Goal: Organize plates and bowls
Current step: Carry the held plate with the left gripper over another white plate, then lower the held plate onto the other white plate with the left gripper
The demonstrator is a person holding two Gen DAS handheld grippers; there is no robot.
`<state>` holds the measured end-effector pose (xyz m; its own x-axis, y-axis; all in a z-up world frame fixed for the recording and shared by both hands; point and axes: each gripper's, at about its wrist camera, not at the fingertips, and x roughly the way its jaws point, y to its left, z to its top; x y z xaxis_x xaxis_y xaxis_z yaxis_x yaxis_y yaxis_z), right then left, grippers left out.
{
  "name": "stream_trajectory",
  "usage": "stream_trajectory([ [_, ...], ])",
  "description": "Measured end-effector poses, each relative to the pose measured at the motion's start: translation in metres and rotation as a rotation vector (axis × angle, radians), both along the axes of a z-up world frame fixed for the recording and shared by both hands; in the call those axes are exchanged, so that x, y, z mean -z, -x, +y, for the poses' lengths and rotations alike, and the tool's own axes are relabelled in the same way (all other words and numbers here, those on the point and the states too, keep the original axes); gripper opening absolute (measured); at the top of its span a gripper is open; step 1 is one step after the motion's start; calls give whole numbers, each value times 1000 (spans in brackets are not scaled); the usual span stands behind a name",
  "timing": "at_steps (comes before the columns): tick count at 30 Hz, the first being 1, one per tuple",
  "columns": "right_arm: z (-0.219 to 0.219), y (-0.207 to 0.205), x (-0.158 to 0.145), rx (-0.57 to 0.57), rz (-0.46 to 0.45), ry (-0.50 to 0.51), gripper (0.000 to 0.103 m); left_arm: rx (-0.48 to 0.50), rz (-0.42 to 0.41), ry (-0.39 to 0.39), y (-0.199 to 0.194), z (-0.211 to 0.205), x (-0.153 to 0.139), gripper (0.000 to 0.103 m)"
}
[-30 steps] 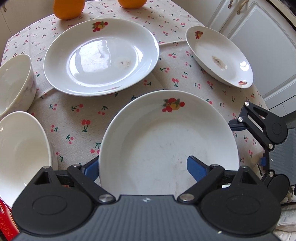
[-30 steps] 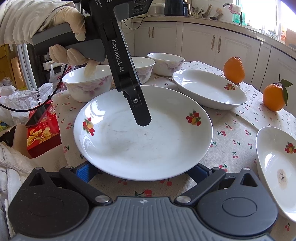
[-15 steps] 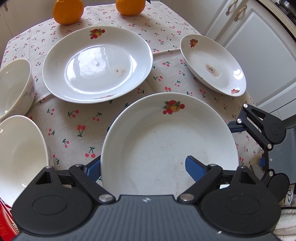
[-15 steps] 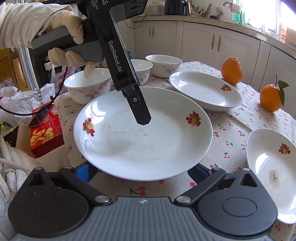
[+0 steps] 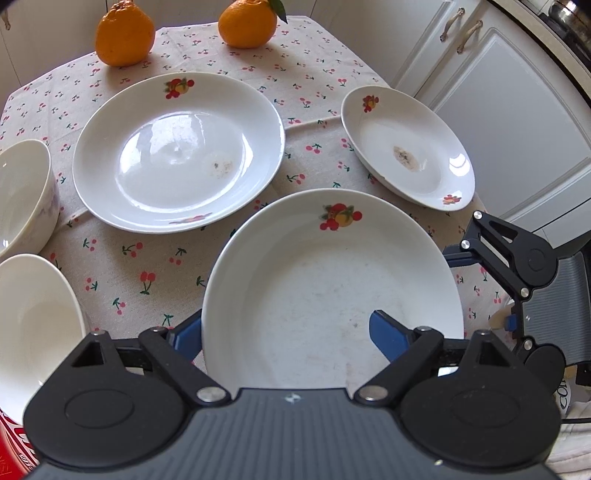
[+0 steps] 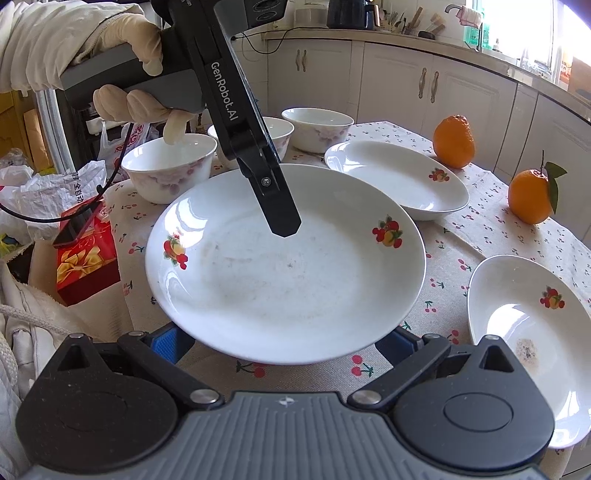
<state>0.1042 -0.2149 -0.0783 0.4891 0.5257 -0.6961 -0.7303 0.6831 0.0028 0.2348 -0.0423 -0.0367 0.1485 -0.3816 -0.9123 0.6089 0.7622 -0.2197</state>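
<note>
A large white plate (image 5: 332, 295) with fruit prints lies nearest, also the plate (image 6: 288, 266) in the right wrist view. My left gripper (image 5: 286, 332) stands open astride its near-left rim. One blue pad (image 5: 388, 332) is over the inside and the other is outside the rim. From the right, its black finger (image 6: 284, 225) reaches down over the plate's middle. My right gripper (image 6: 280, 341) is open, its two blue pads tucked under the near rim. Whether the plate rests on them I cannot tell.
A second large plate (image 5: 177, 151) and a smaller stained plate (image 5: 406, 151) lie on the cherry-print cloth (image 5: 140, 266). Two bowls (image 5: 33, 325) stand at the left; a third bowl (image 6: 317, 125) shows in the right view. Two oranges (image 5: 125, 33) sit at the far edge. White cabinets (image 5: 517, 110) flank the table.
The left wrist view has tipped up slightly, bringing more of the oranges into sight. The near plate and both grippers keep their places.
</note>
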Motion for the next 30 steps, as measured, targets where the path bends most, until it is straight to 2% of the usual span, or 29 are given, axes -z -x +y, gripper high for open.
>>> stream_trajectory([
  [17, -24, -11, -12, 7, -13, -5, 103, 17, -33, 22, -12, -22, -13, 91],
  [30, -57, -24, -20, 59, -25, -3, 103, 68, -45, 21, -31, -63, -21, 90],
])
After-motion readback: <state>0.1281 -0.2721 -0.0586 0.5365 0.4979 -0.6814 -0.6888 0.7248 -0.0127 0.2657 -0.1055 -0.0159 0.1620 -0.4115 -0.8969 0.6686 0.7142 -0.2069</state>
